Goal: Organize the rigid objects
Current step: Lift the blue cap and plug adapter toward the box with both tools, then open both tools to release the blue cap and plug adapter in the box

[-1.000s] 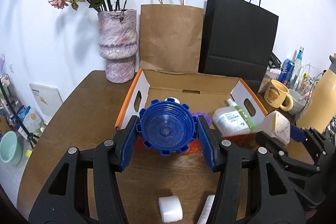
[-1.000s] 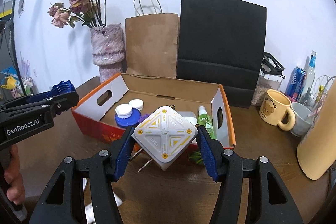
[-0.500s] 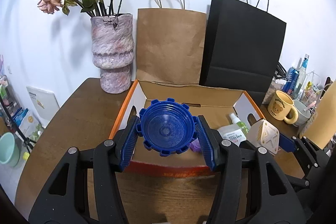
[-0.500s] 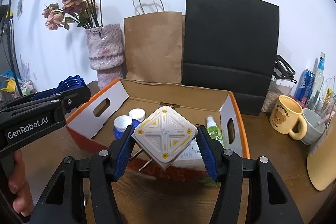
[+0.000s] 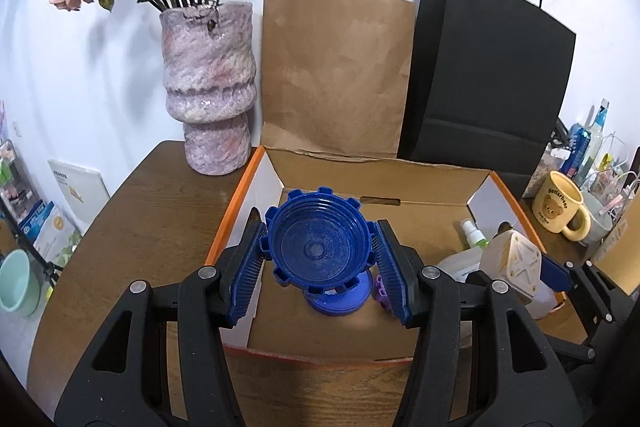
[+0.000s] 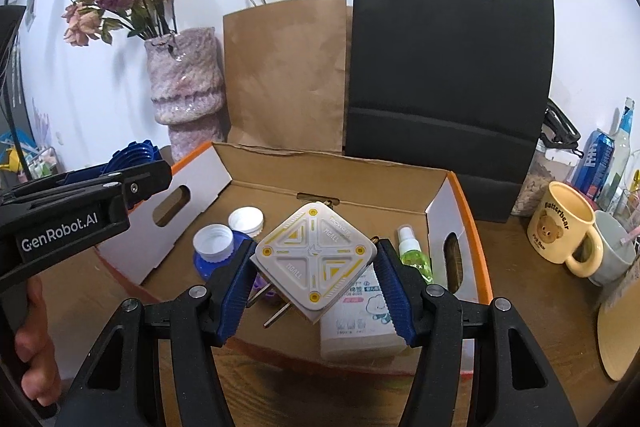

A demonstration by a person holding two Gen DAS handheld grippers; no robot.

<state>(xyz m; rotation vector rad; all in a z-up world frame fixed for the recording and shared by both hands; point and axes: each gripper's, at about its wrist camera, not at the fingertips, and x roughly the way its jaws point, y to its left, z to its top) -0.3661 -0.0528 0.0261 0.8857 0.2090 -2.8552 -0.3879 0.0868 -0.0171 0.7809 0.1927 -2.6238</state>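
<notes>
My left gripper (image 5: 320,263) is shut on a large blue notched lid (image 5: 318,241) and holds it above the left half of the open cardboard box (image 5: 380,173). My right gripper (image 6: 316,267) is shut on a white square charger with yellow marks (image 6: 316,261), its prongs pointing down, above the middle of the box (image 6: 332,183). The charger also shows in the left wrist view (image 5: 514,263). Inside the box lie a blue lid (image 6: 206,263) with a white cap (image 6: 213,237) on it, another white cap (image 6: 246,218), a green spray bottle (image 6: 414,253) and a white pack (image 6: 360,319).
A pink vase of dried flowers (image 5: 210,83), a brown paper bag (image 5: 336,71) and a black paper bag (image 5: 484,79) stand behind the box. A yellow bear mug (image 6: 560,229), a grey cup (image 6: 612,251), cans and bottles crowd the right side of the wooden table (image 5: 148,211).
Both grippers have moved forward from the table's front to above the box, each still holding its object. The white caps on the table in front have dropped out of view.
</notes>
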